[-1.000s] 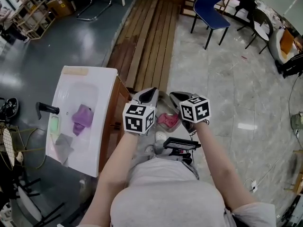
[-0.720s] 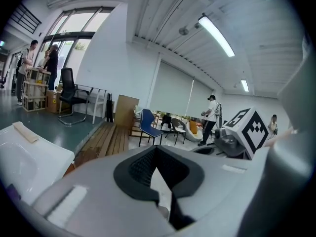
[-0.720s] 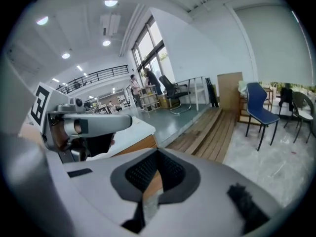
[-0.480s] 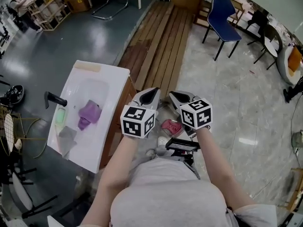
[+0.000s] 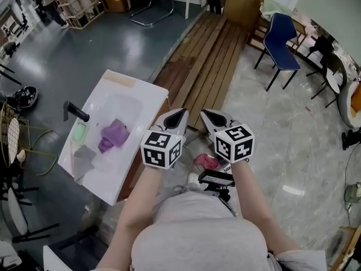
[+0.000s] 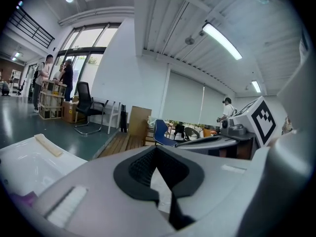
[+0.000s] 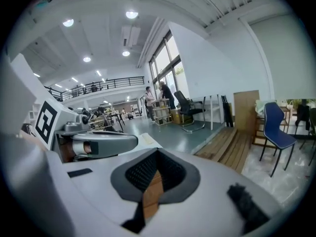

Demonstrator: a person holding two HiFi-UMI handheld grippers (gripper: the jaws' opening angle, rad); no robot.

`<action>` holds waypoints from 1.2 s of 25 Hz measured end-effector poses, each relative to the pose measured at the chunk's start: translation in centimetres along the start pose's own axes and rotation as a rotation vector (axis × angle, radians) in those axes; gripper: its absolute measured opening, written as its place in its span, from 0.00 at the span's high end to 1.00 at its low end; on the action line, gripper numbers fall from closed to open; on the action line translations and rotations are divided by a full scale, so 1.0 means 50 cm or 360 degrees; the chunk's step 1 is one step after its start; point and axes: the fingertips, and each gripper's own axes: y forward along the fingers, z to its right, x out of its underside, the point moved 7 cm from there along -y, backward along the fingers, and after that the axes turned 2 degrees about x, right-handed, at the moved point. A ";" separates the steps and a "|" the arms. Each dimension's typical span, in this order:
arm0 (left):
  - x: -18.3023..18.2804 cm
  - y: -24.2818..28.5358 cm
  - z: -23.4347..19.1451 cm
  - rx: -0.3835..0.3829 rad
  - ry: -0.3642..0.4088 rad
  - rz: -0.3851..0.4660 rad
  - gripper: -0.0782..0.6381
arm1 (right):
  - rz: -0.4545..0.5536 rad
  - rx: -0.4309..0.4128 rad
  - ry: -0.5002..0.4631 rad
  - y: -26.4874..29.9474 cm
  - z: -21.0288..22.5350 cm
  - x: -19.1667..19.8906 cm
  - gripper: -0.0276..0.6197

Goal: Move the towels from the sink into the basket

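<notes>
Square black-and-white markers on left gripper (image 5: 181,113) and right gripper (image 5: 204,115) cubes

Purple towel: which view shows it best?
Head view. The purple towel lies fully visible, crumpled in the white sink beside a grey towel. The left gripper view shows at most a purple sliver at its lower left edge, probably the towel; the right gripper view shows none of it.

Blue chair (image 5: 280,30) near wooden planks (image 5: 206,66)
</notes>
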 end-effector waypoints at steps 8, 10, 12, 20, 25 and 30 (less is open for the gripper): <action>-0.024 -0.025 -0.051 -0.0182 -0.0024 0.0097 0.88 | 0.0092 -0.0183 -0.0180 0.051 -0.036 -0.059 0.93; -0.029 -0.036 -0.064 -0.0239 -0.0033 0.0126 0.88 | 0.0109 -0.0237 -0.0209 0.067 -0.048 -0.069 0.93; -0.031 -0.050 -0.078 -0.0304 -0.0041 0.0150 0.88 | 0.0128 -0.0288 -0.0237 0.083 -0.064 -0.078 0.93; -0.035 -0.119 -0.124 -0.0605 -0.0086 0.0268 0.89 | 0.0166 -0.0508 -0.0309 0.140 -0.124 -0.100 0.93; -0.029 -0.170 -0.140 -0.0732 -0.0099 0.0334 0.89 | 0.0141 -0.0622 -0.0335 0.165 -0.167 -0.097 0.93; -0.017 -0.214 -0.154 -0.0821 -0.0135 0.0354 0.88 | 0.0115 -0.0724 -0.0364 0.183 -0.209 -0.091 0.93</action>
